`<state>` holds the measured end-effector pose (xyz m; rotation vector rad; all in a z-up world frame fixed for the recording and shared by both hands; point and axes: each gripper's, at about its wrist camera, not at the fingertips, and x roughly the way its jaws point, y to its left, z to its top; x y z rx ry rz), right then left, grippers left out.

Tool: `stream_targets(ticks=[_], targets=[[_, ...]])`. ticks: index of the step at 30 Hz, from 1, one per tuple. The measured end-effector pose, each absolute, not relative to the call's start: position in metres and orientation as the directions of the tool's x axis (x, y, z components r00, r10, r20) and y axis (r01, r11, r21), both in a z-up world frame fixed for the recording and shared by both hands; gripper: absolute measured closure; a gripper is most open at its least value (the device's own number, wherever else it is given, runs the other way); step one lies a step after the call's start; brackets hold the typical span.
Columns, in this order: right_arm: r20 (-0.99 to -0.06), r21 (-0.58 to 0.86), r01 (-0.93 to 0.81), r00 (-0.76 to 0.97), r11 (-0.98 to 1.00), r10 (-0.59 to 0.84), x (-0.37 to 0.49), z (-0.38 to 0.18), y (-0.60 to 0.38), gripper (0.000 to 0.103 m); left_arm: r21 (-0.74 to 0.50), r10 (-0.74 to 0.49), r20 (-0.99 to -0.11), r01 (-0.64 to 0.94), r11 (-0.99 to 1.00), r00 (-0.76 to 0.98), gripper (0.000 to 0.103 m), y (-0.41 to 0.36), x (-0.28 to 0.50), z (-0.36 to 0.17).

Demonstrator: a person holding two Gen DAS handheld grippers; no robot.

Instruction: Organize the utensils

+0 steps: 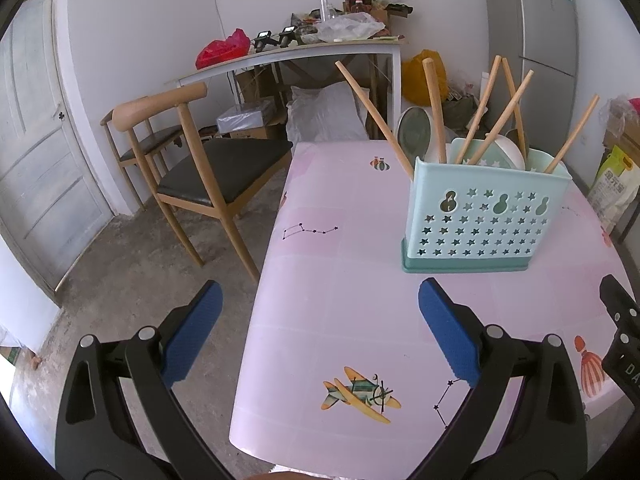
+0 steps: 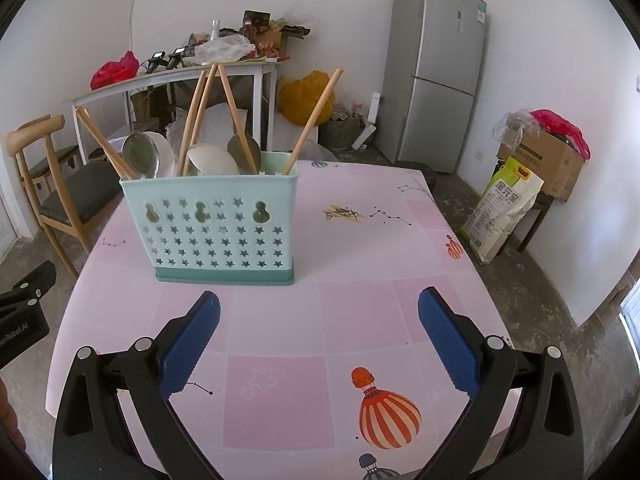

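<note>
A mint-green utensil caddy (image 1: 476, 220) (image 2: 218, 228) with star-shaped holes stands upright on the pink table (image 1: 344, 280) (image 2: 360, 256). Several wooden-handled utensils (image 1: 434, 112) (image 2: 314, 118) stick out of it, with spoon and ladle heads (image 2: 140, 156) showing above the rim. My left gripper (image 1: 320, 304) is open near the table's left edge, short of the caddy, nothing between its blue pads (image 1: 448, 332). My right gripper (image 2: 320, 312) is open too, in front of the caddy, and holds nothing. The right gripper's black body (image 1: 620, 332) shows at the left view's right edge.
A wooden chair (image 1: 200, 160) (image 2: 52, 184) stands left of the table. Behind are a cluttered white desk (image 1: 304, 48) (image 2: 180, 72), a grey fridge (image 2: 436, 72) and a yellow bag (image 2: 308, 96). A rice sack (image 2: 504, 208) and a cardboard box (image 2: 548, 160) sit on the right.
</note>
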<state>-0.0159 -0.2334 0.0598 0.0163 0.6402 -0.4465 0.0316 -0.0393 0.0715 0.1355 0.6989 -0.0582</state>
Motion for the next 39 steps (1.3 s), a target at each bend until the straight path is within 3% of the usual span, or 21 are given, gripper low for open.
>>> stream_targets(ticks=[39], targets=[[-0.578,-0.122,0.404,0.714,0.907,-0.396,-0.0158,0.0621,-0.2335,0.006,0.084,-0.022,-0.656,0.102,0.991,0.754,0.008,-0.0397,0.0305,0.0678]])
